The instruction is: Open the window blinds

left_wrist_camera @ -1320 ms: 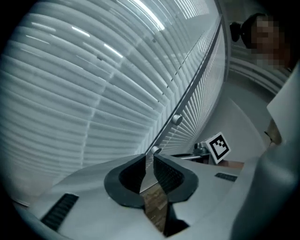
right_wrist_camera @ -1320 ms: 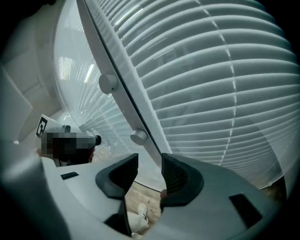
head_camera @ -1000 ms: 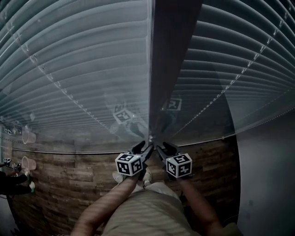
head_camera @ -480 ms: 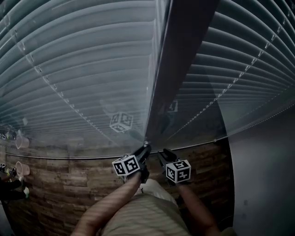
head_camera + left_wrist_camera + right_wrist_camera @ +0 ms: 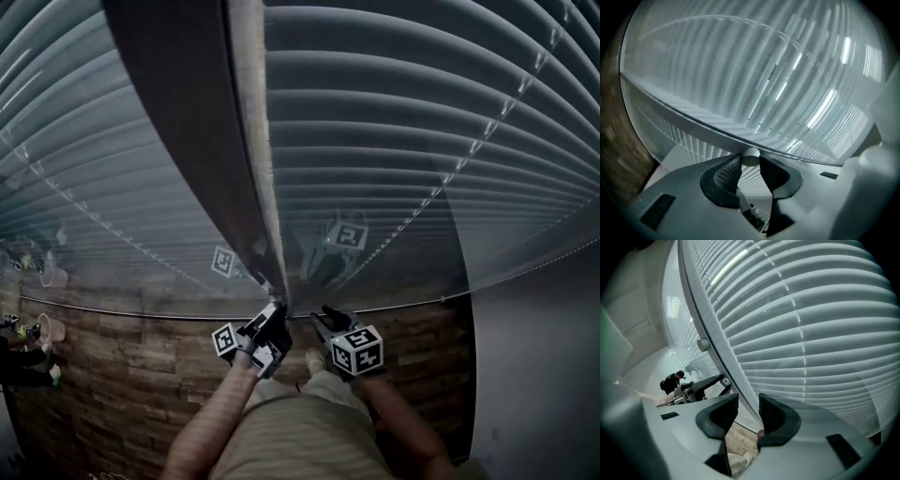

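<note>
**Left blind** [image 5: 122,169]. Lowered the full height behind glass. Slats flat and overlapping in the head view. Thin bright slits between some slats in the left gripper view. Judged barely tilted, if at all.

**Frame post** [image 5: 187,112]. Dark upright between the two panes, bearing the control at its lower end.

**Left gripper** [image 5: 274,309]. Set at the lower end of the post. Jaws just now closing, with pads [image 5: 725,172] pinching a small white round knob [image 5: 751,157] on the post's edge. Knob squarely between the fingertips and touched on both sides.

**Right gripper** [image 5: 325,317]. Just beside the left gripper, near the same end of the post. Jaws partly spread and clamped on nothing. Through the gap, only the post's edge and the floor below.

**Right blind** [image 5: 412,141]. Lowered the full height, slats lying closed and overlapping, with no light between them.

**Progress (judged).**
- Done: control found, reached and gripped.
- Left: nearly everything, meaning the knob turned until the slats of the left blind stand edge-on.
- Possibly also left: the same for the right blind, whose control cannot be made out.
- Stage: early, opening hardly begun.
</note>
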